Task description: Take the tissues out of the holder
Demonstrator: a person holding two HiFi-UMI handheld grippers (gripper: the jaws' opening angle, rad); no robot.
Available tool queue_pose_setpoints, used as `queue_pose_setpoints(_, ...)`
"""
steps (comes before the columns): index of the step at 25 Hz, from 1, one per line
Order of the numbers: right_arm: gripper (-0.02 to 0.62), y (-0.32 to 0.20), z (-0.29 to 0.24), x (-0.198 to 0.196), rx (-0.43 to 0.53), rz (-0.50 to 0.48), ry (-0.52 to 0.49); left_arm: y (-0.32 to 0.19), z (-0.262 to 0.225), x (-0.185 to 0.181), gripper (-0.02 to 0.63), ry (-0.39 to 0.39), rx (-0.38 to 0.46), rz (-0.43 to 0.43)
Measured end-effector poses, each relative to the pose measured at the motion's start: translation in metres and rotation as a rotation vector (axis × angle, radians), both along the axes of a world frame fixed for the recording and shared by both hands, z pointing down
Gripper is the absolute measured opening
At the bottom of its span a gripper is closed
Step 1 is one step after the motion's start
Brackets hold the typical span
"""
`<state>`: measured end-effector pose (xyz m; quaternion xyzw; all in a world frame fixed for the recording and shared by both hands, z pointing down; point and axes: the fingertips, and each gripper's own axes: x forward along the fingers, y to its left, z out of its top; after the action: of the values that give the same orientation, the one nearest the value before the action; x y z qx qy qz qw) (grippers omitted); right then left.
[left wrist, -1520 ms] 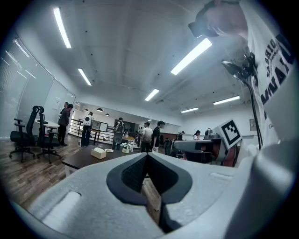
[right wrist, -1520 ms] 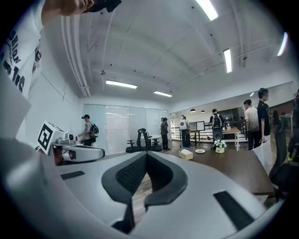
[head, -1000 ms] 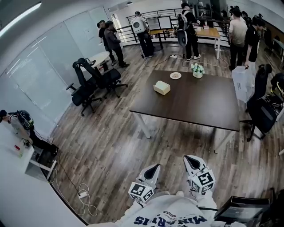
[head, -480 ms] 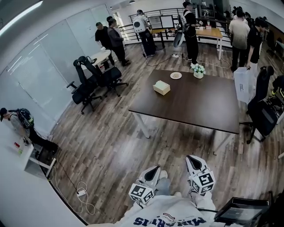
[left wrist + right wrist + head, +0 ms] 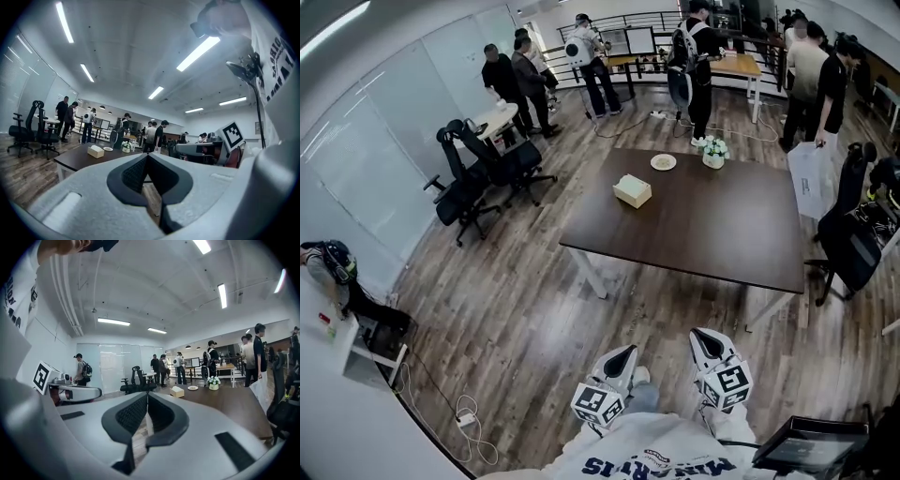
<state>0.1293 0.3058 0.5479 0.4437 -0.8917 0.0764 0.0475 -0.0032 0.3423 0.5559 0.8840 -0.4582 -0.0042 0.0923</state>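
Observation:
The tissue holder (image 5: 631, 190), a pale box with a tissue showing on top, sits on the far left part of the dark table (image 5: 703, 234). It also shows small and distant in the left gripper view (image 5: 95, 151) and the right gripper view (image 5: 177, 391). Both grippers are held low near my body, well short of the table. My left gripper (image 5: 627, 351) is shut with nothing between its pads. My right gripper (image 5: 701, 334) is shut and empty too. In the gripper views the left gripper's (image 5: 147, 157) and right gripper's (image 5: 146, 397) jaws meet.
A small plate (image 5: 663, 162) and a flower pot (image 5: 712, 150) stand at the table's far edge. Black office chairs (image 5: 478, 173) stand to the left, another chair (image 5: 853, 234) to the right. Several people stand at the back. A cable (image 5: 469, 422) lies on the wooden floor.
The view has shifted a little toward the table, and a foot shows between the grippers. People at the back have moved. Both grippers stay shut in place.

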Motion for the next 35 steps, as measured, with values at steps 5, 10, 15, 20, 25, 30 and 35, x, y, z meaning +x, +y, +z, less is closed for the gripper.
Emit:
queue_pose_setpoints(5, 0.009, -0.051, 0.006, -0.025, -0.015, 0.002, 0.025, -0.053, 0.009, -0.024, 0.002, 0.010, -0.024, 0.001)
queue_pose_setpoints(10, 0.009, -0.108, 0.009, -0.060, -0.030, -0.002, 0.048, -0.109, 0.014, -0.067, 0.002, 0.021, -0.035, -0.013)
queue_pose_setpoints(15, 0.009, -0.162, -0.001, -0.104, -0.024, -0.009, 0.073, -0.170, 0.022, -0.124, 0.002, 0.016, -0.046, -0.035)
queue_pose_setpoints(20, 0.009, -0.195, -0.006, -0.136, -0.010, -0.011, 0.126, -0.218, 0.025, -0.164, 0.002, -0.011, -0.026, -0.029)
queue_pose_setpoints(25, 0.010, -0.221, -0.011, -0.141, -0.012, 0.017, 0.139, -0.246, 0.014, -0.167, 0.002, 0.010, -0.001, 0.002)
queue_pose_setpoints(30, 0.009, -0.250, -0.012, -0.133, -0.010, 0.035, 0.137, -0.258, 0.017, -0.151, 0.002, 0.030, -0.021, 0.028)
queue_pose_setpoints(35, 0.011, -0.277, 0.006, -0.136, -0.018, 0.009, 0.111, -0.272, 0.032, -0.137, 0.002, 0.017, -0.039, 0.037)
